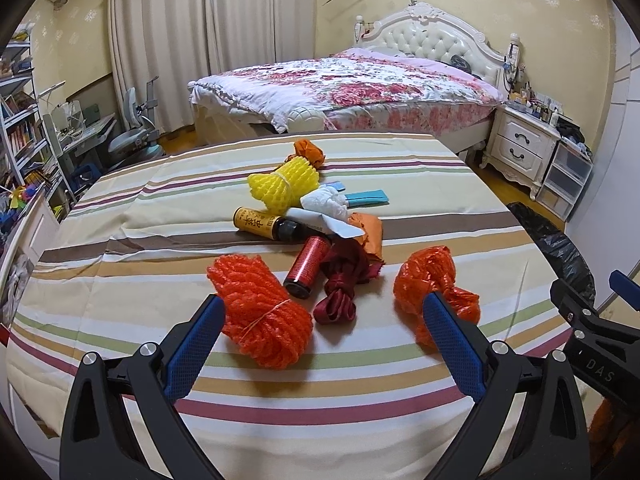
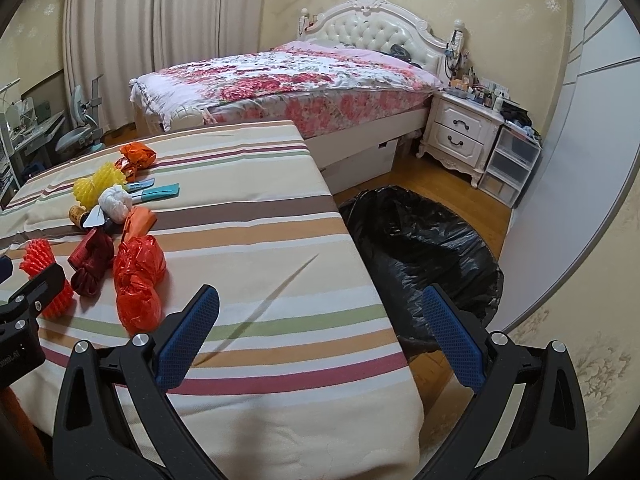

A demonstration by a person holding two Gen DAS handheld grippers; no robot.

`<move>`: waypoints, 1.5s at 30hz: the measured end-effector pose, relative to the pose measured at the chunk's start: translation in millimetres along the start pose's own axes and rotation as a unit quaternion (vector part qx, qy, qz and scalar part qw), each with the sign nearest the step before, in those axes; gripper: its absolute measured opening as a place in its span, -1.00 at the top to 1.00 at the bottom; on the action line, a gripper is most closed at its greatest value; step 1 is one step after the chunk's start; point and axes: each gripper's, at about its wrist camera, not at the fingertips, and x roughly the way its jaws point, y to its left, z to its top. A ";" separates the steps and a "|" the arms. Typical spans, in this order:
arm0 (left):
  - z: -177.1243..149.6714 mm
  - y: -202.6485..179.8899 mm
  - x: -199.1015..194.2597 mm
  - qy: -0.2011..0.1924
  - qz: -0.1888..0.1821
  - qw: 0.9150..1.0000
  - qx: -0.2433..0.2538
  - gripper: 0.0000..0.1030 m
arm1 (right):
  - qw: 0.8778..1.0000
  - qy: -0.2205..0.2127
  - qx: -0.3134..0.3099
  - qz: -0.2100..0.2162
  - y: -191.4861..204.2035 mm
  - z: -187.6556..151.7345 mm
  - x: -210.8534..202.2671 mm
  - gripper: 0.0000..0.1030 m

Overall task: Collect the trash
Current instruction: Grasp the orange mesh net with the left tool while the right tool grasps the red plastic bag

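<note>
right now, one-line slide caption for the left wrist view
Open left gripper hovers over the orange net among trash on the striped cloth, black bag at right.

Trash pile (image 1: 308,236) on table (image 1: 120,216); bag (image 2: 420,248) right

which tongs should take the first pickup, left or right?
Left. The left tongs are open over the orange net bundle, beside the trash pile. The right tongs are open over bare striped cloth, nearer the black bag.
</note>
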 end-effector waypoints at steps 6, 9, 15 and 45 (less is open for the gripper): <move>-2.8 28.7 1.1 0.008 0.020 1.000 -0.020 -0.86 | 1.000 0.005 -0.010 0.012 9.6 2.9 2.7 -0.83; -4.9 40.7 0.6 0.011 0.030 0.999 -0.028 -0.82 | 0.999 0.016 -0.015 0.030 17.1 5.1 6.9 -0.62; -6.8 54.9 7.8 0.032 0.023 0.998 -0.045 -0.44 | 0.998 0.017 -0.033 0.046 36.8 7.6 10.4 -0.55; -18.1 72.3 20.0 0.043 0.022 0.998 -0.042 -0.45 | 0.996 0.031 -0.055 0.064 60.6 -0.4 17.3 -0.55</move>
